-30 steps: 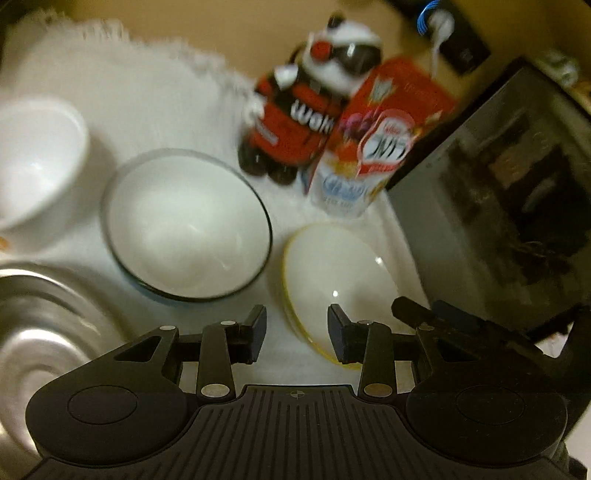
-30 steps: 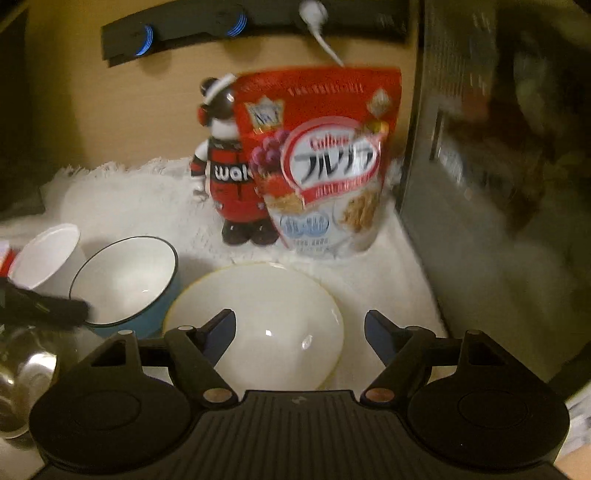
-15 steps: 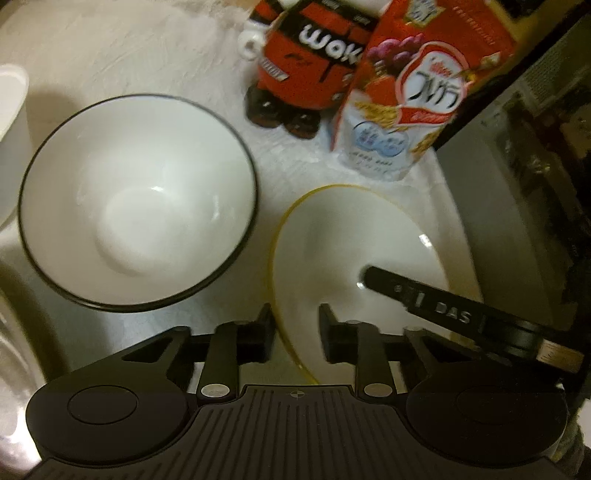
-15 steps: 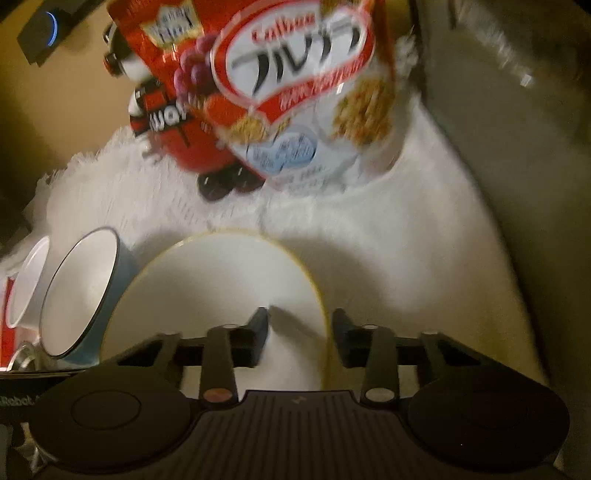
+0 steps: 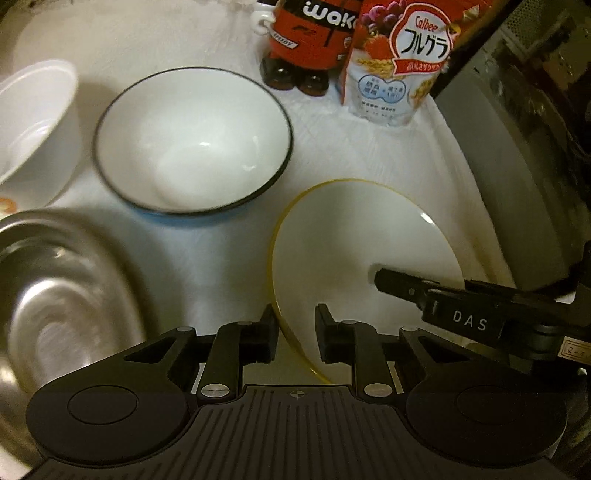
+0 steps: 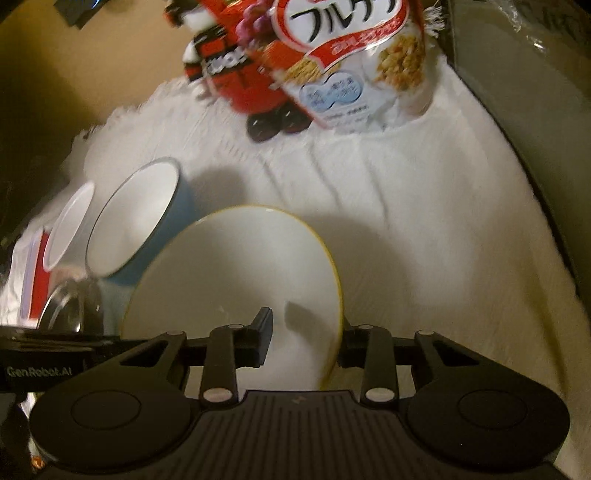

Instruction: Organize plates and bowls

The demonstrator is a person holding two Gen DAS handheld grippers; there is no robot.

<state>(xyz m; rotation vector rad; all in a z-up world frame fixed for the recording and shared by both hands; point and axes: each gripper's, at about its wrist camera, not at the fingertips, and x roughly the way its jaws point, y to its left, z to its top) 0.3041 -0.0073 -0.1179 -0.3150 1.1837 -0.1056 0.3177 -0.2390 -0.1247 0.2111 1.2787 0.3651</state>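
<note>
Two grippers pinched the yellow-rimmed plate [image 5: 354, 236].
Left gripper [image 5: 295, 330] and right gripper [image 6: 304, 341] had closed on opposite rims; plate tilted since earlier.

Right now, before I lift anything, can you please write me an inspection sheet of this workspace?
Surface: white cloth, wrinkled.
Job's things: yellow-rimmed plate tilted; blue bowl and white bowl empty; steel bowl.
Clutter: cereal bag, red figure.
Grippers: left gripper and right gripper each straddle the plate's rim; contact unclear.
Cables: nothing seen.
Surroundings: dark appliance at right.
</note>
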